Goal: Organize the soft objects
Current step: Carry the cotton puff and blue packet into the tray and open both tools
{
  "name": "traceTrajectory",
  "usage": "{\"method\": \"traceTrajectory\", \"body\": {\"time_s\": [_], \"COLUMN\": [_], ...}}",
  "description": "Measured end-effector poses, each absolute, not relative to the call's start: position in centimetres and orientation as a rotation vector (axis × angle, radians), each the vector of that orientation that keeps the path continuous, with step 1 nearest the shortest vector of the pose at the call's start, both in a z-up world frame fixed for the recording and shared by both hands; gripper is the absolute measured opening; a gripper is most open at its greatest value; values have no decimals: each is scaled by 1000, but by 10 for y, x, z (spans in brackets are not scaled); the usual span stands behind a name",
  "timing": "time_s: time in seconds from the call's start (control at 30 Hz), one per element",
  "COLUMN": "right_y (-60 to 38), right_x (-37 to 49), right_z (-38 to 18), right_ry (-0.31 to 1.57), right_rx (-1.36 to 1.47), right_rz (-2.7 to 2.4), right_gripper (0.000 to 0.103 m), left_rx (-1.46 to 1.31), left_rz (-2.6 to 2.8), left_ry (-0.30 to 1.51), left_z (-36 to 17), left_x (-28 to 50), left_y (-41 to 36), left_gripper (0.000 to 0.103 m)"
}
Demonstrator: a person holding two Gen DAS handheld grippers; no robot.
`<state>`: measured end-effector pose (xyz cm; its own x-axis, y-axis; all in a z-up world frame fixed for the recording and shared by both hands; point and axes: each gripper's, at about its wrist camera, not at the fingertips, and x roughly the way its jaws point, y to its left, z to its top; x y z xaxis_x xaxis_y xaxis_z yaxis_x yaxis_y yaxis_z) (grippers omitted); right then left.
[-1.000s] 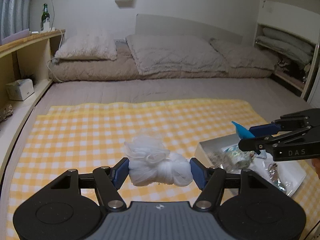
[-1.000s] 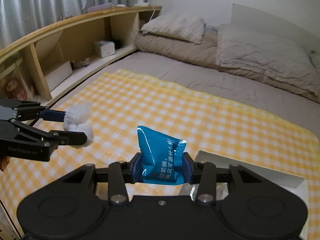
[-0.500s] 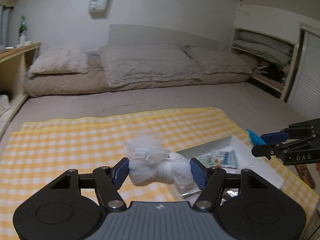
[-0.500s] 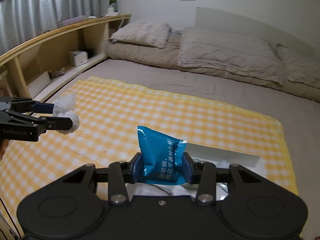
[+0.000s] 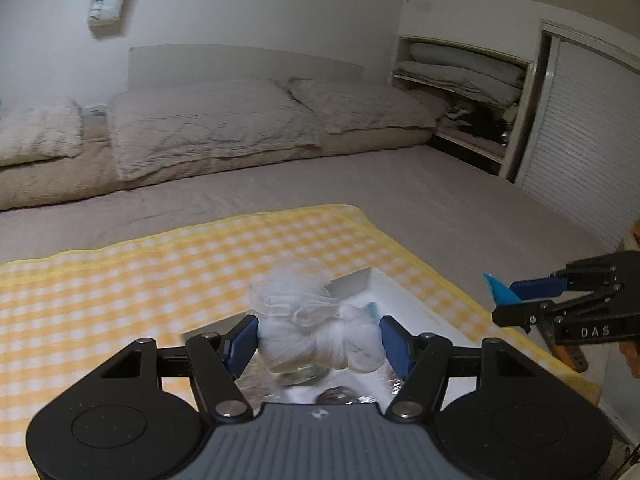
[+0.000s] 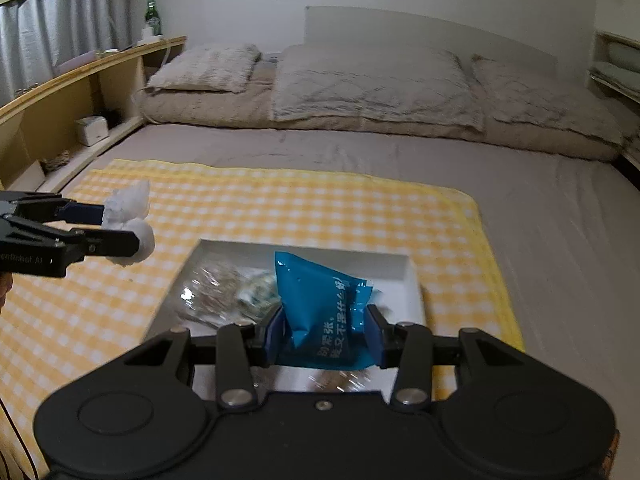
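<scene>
My left gripper [image 5: 319, 342] is shut on a white knotted plastic bag [image 5: 312, 332] and holds it above the near left part of a white tray [image 5: 404, 292]. In the right wrist view the left gripper [image 6: 128, 228] shows at the left with the white bag [image 6: 134, 220]. My right gripper [image 6: 324, 336] is shut on a blue packet [image 6: 320, 312] with white print, above the tray's near edge [image 6: 412, 280]. In the left wrist view the right gripper [image 5: 504, 304] shows at the right, beyond the tray, with the packet's blue tip [image 5: 498, 290].
The tray lies on a yellow checked cloth [image 6: 280, 208] on a grey bed and holds clear wrapped items [image 6: 216, 288]. Pillows and a folded quilt [image 6: 360, 84] lie at the head. A wooden shelf [image 6: 80, 92] runs along the left, a shelf with bedding [image 5: 464, 76] at the right.
Both grippers have swung right and moved over the tray, each still holding its item. The tray now lies directly under both.
</scene>
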<state>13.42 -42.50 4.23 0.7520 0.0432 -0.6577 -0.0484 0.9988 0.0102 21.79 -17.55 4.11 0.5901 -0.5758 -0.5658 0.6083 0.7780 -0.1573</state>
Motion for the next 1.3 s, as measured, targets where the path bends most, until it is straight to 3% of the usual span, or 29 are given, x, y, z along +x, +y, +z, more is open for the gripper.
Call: {"method": "traceTrajectory", "body": {"time_s": [0.53,1.1,1.3], "right_y": [-474,-491,-484], "right_x": [115,103,105], "right_z": [13,-20,-24], "right_ry": [779,935,962], "right_rx": [-15,-101,-120], "right_rz": [39,97,160], "right_gripper": [44,43,43], "left_rx": [-144,-347,-258], "left_rz": [-889,-1008,-1016], "left_ry": [779,1009,1063], "left_z": [11,-75,-103], "left_x": [226,262,269], "left_y": [-276,-348,-372], "left_gripper": [66,66,66]}}
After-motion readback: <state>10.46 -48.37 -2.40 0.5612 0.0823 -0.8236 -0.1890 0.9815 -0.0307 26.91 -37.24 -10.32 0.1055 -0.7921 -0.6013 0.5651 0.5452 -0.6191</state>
